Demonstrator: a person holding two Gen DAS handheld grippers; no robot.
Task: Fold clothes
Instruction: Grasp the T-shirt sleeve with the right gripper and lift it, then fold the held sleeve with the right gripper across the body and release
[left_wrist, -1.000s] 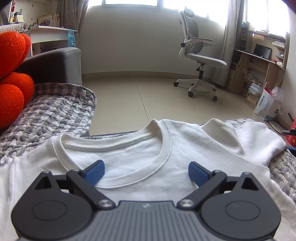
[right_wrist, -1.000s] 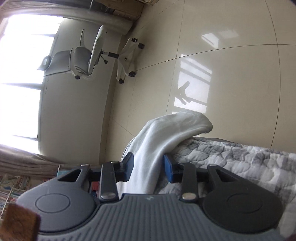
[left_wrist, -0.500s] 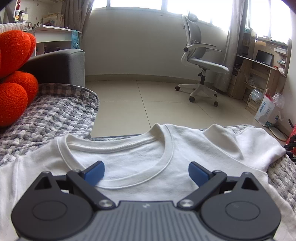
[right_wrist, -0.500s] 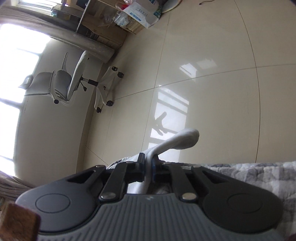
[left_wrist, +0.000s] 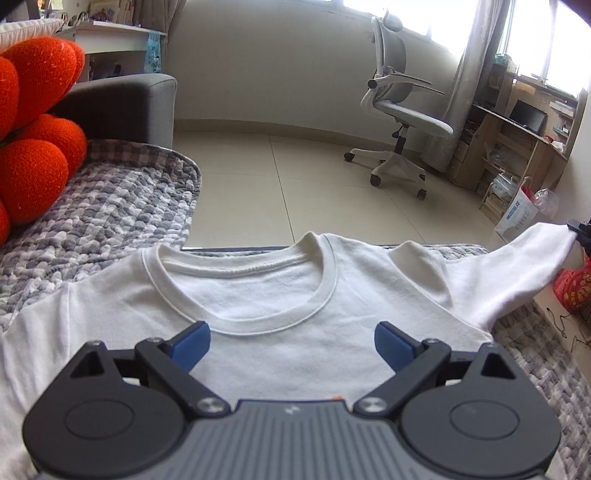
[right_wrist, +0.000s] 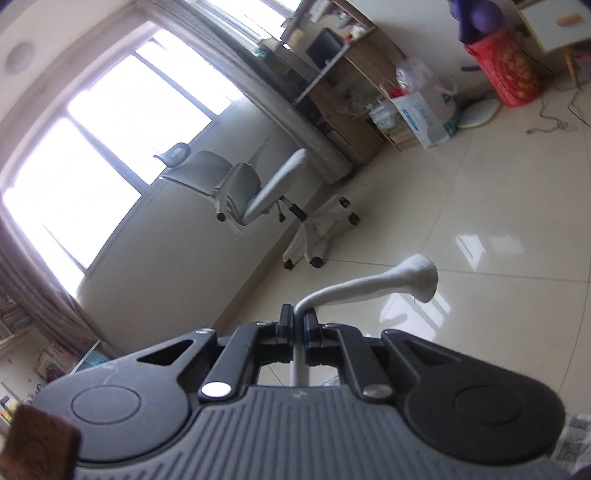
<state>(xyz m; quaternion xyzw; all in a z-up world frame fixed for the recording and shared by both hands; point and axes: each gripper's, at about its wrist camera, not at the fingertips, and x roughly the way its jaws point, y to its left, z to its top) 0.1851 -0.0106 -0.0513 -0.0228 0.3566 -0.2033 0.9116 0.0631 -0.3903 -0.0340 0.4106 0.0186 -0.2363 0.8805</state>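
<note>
Currently the right tongs (right_wrist: 298, 319) are clamping the sleeve (left_wrist: 532, 258) of the shirt (left_wrist: 280, 314) and holding it clear of the blanket (left_wrist: 110, 214), presumably to fold it inward. Left tongs (left_wrist: 291, 338) are hovering over the chest, jaws spread wide, gripping nothing. Shirt is lying front-up on the blanket, white, round-collared, lightly creased, with the right sleeve drawn taut.
</note>
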